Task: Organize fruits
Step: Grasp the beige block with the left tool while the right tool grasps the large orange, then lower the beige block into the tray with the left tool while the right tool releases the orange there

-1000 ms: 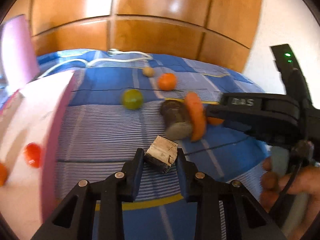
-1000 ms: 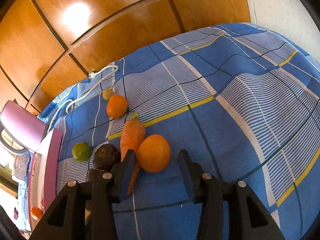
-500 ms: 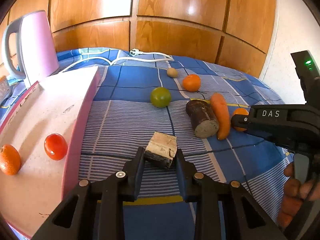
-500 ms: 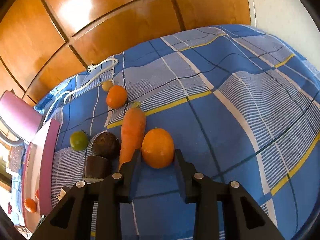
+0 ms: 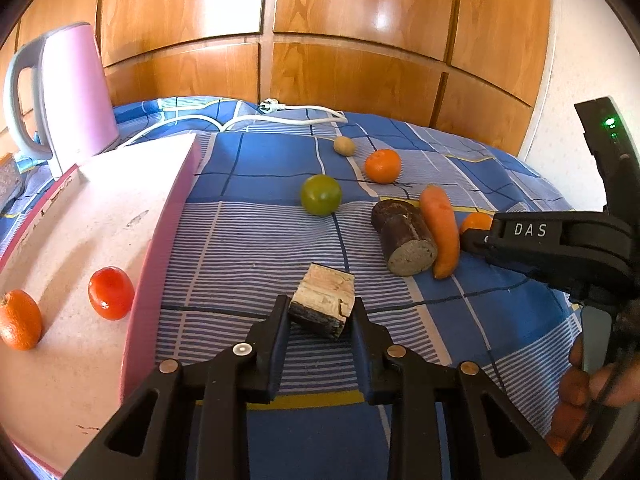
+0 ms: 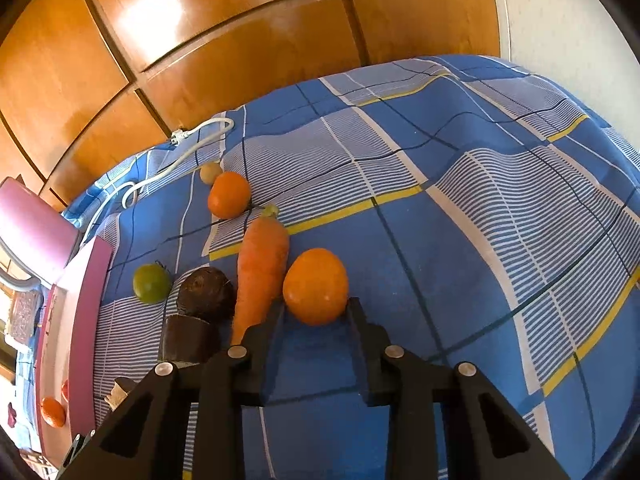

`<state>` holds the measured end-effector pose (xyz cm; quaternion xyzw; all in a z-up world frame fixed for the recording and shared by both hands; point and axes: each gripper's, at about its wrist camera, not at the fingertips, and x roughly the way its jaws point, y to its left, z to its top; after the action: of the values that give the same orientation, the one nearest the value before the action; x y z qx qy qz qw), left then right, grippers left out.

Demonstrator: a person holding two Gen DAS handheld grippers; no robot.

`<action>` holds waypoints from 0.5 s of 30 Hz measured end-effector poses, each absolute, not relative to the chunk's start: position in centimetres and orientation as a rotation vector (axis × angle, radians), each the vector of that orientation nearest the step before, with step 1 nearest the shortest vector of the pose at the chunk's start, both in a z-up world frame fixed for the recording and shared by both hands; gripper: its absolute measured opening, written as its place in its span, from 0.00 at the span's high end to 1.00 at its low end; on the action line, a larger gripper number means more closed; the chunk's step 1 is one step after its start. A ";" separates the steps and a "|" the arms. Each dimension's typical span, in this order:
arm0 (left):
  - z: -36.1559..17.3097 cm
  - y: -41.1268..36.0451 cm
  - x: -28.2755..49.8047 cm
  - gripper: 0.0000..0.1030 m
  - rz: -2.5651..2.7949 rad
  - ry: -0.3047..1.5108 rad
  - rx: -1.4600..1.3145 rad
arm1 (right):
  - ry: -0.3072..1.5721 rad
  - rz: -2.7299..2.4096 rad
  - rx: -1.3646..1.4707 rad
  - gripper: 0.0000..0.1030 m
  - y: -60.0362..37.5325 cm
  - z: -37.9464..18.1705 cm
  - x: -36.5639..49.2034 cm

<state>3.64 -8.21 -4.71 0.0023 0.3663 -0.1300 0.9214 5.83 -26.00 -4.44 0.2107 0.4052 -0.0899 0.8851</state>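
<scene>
My left gripper (image 5: 320, 310) is shut on a brown, pale-topped chunk (image 5: 326, 292) low over the blue checked cloth. My right gripper (image 6: 316, 312) has its jaws closing on an orange (image 6: 315, 284), and both fingertips touch its sides. A carrot (image 6: 262, 268) lies just left of that orange, against a dark cylinder-shaped chunk (image 6: 206, 294). Further back lie a green tomato (image 5: 321, 195), a second orange (image 5: 382, 165) and a small beige ball (image 5: 344, 145). The pink tray (image 5: 168, 216) on the left holds a red tomato (image 5: 111, 293) and an orange (image 5: 18, 320).
A pink kettle (image 5: 76, 92) stands behind the tray at the far left. A white cable (image 5: 280, 114) runs along the back of the cloth by the wooden panel wall. In the left wrist view a person's hand (image 5: 588, 384) holds the right gripper at the right edge.
The right gripper's fingers have closed in from wide apart onto the orange. The left gripper has kept its hold on the chunk, and its view has steadied and swung towards the tray and kettle.
</scene>
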 end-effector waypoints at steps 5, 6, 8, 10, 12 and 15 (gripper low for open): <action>-4.5 -8.3 3.3 0.72 -0.271 0.749 0.008 | 0.842 -0.187 0.441 0.72 -26.0 -4.3 5.7; -4.5 -8.3 3.3 0.73 -0.271 0.747 0.013 | 0.841 -0.185 0.442 0.72 -25.9 -4.3 5.7; -4.4 -8.3 3.1 0.72 -0.264 0.743 0.020 | 0.840 -0.175 0.445 0.72 -25.8 -4.2 5.5; -4.3 -8.1 3.0 0.72 -0.264 0.742 0.013 | 0.839 -0.169 0.442 0.72 -25.6 -4.1 5.4; -4.1 -8.0 2.9 0.72 -0.256 0.738 0.013 | 0.834 -0.162 0.435 0.72 -25.4 -4.0 5.3; -3.9 -7.7 2.8 0.72 -0.247 0.734 0.001 | 0.822 -0.158 0.425 0.72 -25.1 -3.7 5.1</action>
<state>2.83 -7.66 -3.90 0.0007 0.3580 -0.1206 0.9259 5.12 -25.11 -3.72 0.2049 0.3962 -0.0762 0.8918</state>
